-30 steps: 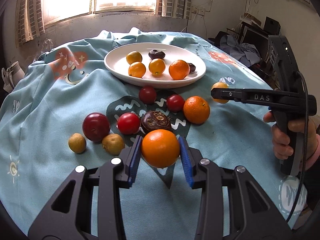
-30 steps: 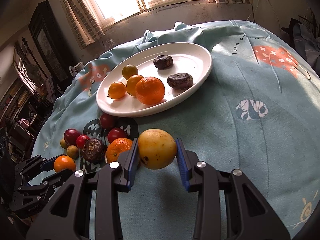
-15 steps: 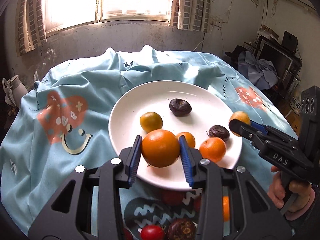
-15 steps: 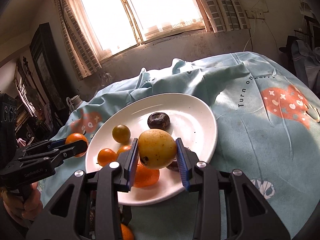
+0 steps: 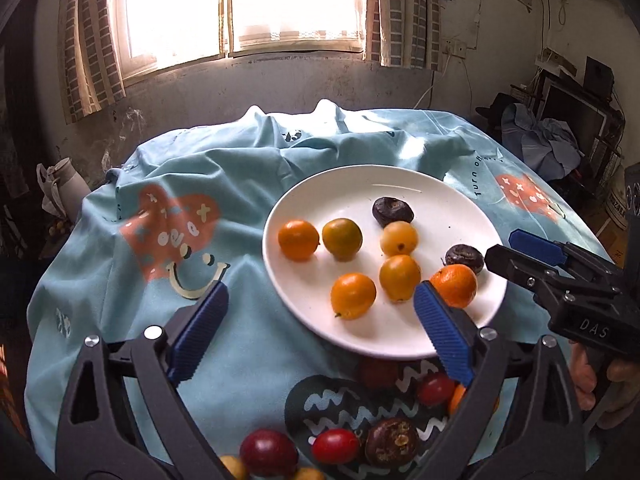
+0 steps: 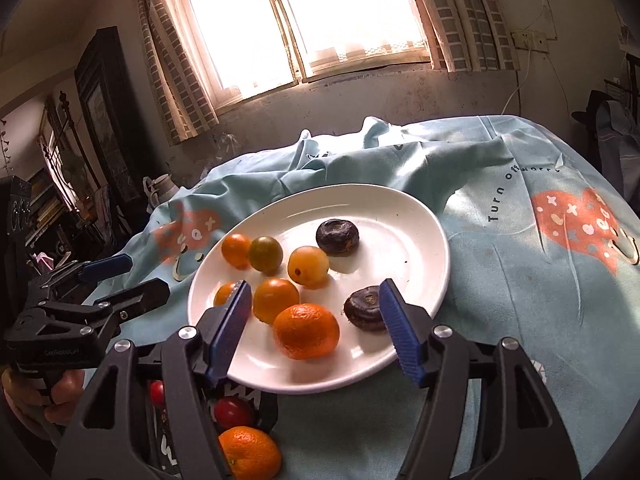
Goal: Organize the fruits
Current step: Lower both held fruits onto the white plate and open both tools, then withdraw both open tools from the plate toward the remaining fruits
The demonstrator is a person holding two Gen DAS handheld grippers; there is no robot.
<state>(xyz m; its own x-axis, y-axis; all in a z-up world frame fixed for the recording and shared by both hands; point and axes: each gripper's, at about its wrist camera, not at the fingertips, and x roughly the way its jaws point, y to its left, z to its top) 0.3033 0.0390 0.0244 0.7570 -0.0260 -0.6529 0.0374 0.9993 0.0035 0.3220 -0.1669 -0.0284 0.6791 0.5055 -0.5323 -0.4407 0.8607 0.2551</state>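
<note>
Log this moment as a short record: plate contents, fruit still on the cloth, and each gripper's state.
plate: white, on blue cloth
on plate: orange, six smaller yellow-orange fruits, two dark fruits
off plate: red fruits, a dark fruit, another orange, nearer than the plate
left gripper: jaws opening, nothing between them
right gripper: jaws opening, grips nothing

"DAS" stands in pale letters on the side of the right gripper (image 5: 532,258). The cloth (image 6: 520,280) carries dark print, "Turn off worry", near its far right edge, beside a red heart (image 6: 580,226) whose white letters are too small to read.
</note>
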